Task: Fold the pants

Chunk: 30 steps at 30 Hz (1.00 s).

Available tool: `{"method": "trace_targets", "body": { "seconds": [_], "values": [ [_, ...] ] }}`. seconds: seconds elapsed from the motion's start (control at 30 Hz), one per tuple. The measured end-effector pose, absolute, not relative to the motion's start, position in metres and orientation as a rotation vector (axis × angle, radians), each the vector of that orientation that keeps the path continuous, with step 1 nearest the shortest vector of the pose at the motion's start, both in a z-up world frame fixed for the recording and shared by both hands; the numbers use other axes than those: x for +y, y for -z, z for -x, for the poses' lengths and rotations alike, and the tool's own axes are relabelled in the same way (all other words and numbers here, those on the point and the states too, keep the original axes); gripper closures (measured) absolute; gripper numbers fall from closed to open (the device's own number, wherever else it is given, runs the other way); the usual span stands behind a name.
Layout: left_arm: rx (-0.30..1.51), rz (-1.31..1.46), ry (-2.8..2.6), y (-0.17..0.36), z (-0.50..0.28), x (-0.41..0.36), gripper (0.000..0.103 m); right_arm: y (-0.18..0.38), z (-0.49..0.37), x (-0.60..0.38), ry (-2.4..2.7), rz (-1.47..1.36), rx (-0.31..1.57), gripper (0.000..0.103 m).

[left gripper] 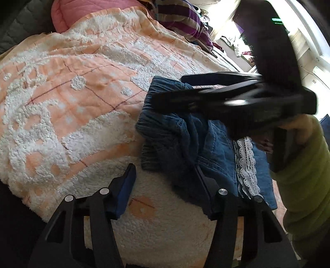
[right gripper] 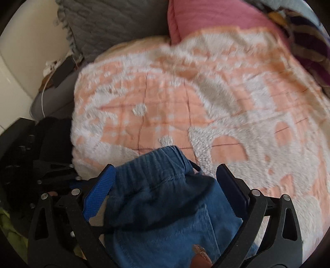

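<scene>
The blue pants (left gripper: 181, 140) lie crumpled at the near edge of a bed, on an orange and white fleecy blanket (left gripper: 82, 86). Their ribbed waistband points to the far side, and a strip of white lace (left gripper: 246, 165) runs along the denim on the right.

In the left wrist view the left hand-held gripper (left gripper: 165, 181) stands half open. Its left finger is over bare blanket and its right finger is at the edge of the pants, so the pads press on nothing. The right hand-held gripper (left gripper: 216, 96) crosses the picture above the pants and hides part of them; it is blurred. A lime green sleeve (left gripper: 305, 185) shows behind it on the right.

The right wrist view shows what the other cannot: the right hand-held gripper (right gripper: 165, 185) is wide open, the waistband lies between its fingers, and the pads seem not to touch the cloth, though the picture is blurred.

At the far side lie a pink pillow (right gripper: 206, 18), a grey quilted cushion (right gripper: 107, 24) and a purple striped cloth (left gripper: 181, 18). Only the right wrist view shows the pale wall (right gripper: 26, 51) on the left.
</scene>
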State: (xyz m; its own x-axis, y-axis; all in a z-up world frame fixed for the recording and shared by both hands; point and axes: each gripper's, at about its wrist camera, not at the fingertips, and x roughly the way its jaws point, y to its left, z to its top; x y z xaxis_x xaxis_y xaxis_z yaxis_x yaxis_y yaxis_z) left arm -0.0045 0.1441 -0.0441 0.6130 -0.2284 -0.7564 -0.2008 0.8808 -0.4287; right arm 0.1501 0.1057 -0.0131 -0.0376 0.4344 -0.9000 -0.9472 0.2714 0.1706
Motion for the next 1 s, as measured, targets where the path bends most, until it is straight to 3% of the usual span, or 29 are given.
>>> {"method": "trace_targets", "body": {
  "seconds": [0.13, 0.17, 0.23, 0.27, 0.4, 0.5, 0.77, 0.83, 0.87, 1.0],
  "values": [
    [0.924, 0.521, 0.022, 0.047, 0.003, 0.145, 0.047, 0.041, -0.162, 0.109, -1.266, 0.552, 1.200, 0.011],
    [0.924, 0.527, 0.027, 0.047, 0.002, 0.146, 0.044, 0.043, -0.161, 0.108, -1.283, 0.535, 1.192, 0.016],
    [0.919, 0.541, 0.044, 0.048, 0.001, 0.146, 0.039, 0.038, -0.157, 0.103, -1.359, 0.482, 1.178, 0.043],
    [0.918, 0.543, 0.052, 0.048, 0.000, 0.146, 0.034, 0.035, -0.156, 0.100, -1.364, 0.473, 1.165, 0.052],
    [0.907, 0.539, 0.084, 0.046, -0.002, 0.140, 0.014, 0.011, -0.158, 0.073, -1.396, 0.384, 1.111, 0.070],
    [0.912, 0.519, 0.090, 0.043, -0.005, 0.134, 0.008, -0.009, -0.166, 0.046, -1.419, 0.297, 1.073, 0.071],
    [0.932, 0.608, 0.245, 0.041, -0.037, 0.108, 0.008, -0.040, -0.176, -0.018, -1.411, 0.171, 0.968, 0.071],
    [0.928, 0.647, 0.302, 0.038, -0.043, 0.098, 0.018, -0.042, -0.180, -0.033, -1.398, 0.137, 0.959, 0.071],
    [0.923, 0.661, 0.330, 0.036, -0.045, 0.094, 0.034, -0.043, -0.181, -0.041, -1.394, 0.122, 0.955, 0.071],
    [0.909, 0.592, 0.370, 0.019, -0.050, 0.067, 0.039, -0.045, -0.183, -0.071, -1.369, 0.073, 0.930, 0.068]
  ]
}}
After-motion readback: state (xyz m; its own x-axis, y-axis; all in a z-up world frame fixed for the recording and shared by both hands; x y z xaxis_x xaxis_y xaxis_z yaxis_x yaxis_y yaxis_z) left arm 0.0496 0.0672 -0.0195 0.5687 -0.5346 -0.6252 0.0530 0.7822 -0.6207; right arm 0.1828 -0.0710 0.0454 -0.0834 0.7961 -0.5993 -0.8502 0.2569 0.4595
